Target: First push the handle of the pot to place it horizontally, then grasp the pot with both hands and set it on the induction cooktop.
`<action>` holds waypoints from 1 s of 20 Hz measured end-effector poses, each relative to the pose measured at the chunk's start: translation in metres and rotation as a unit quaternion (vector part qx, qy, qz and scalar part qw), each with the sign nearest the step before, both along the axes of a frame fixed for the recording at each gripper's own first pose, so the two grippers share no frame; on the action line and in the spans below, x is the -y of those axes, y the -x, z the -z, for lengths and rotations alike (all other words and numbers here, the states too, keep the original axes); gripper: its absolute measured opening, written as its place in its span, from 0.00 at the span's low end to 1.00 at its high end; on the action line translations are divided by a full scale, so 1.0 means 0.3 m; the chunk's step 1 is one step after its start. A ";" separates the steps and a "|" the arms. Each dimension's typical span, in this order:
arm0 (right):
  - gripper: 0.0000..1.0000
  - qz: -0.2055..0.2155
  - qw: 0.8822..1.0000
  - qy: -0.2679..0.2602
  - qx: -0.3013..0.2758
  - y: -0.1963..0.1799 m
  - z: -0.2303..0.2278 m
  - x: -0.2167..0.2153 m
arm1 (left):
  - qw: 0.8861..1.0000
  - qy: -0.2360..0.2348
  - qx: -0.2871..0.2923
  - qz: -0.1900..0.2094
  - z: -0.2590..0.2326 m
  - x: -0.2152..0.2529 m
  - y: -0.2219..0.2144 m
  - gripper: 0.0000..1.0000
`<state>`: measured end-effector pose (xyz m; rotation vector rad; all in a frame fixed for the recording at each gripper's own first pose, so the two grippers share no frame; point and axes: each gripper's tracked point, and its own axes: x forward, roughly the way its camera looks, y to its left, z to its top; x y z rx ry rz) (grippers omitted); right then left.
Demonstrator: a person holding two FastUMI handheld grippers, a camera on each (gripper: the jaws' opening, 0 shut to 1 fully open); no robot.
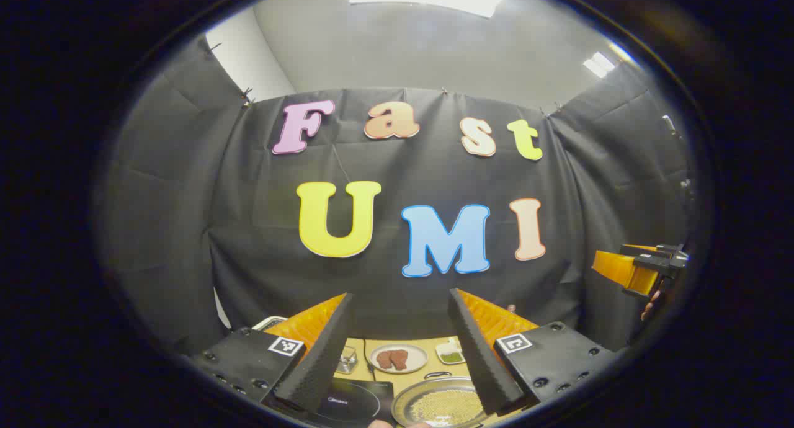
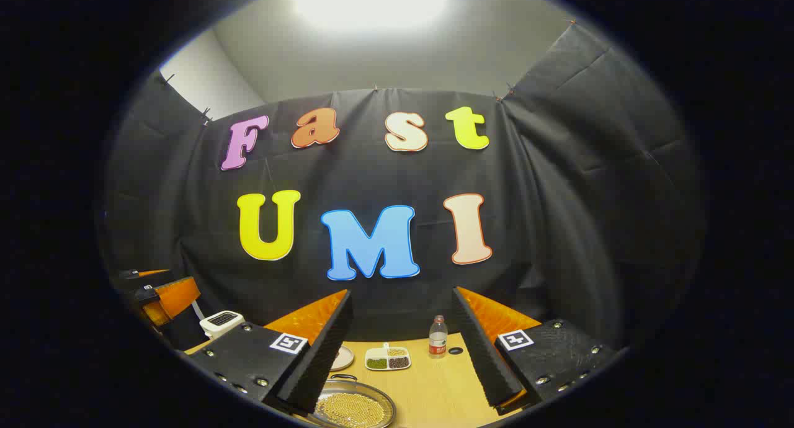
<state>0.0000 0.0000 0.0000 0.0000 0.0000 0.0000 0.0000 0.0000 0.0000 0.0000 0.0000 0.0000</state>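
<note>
Left gripper [image 1: 402, 347] hung high, fingers wide and empty; the pot [image 1: 441, 404] sat at six o'clock beside the induction cooktop [image 1: 350, 403] on the bench [image 2: 434, 384]. Right gripper [image 2: 402, 347], equally wide, should descend slowly toward the pot's handle [image 2: 343, 376] at its twelve o'clock rim, pushing it gently flat.

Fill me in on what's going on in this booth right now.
A person holds a gripper in each hand above a wooden table. Both the left gripper and the right gripper are open and hold nothing. The pot, filled with small yellowish grains, sits beside the induction cooktop, not yet on it.
</note>
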 end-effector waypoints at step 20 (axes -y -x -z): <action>0.96 -0.049 0.994 0.012 -0.101 -0.075 0.251 -0.113 | 1.000 0.003 -0.029 -0.012 0.118 -0.066 -0.083 0.98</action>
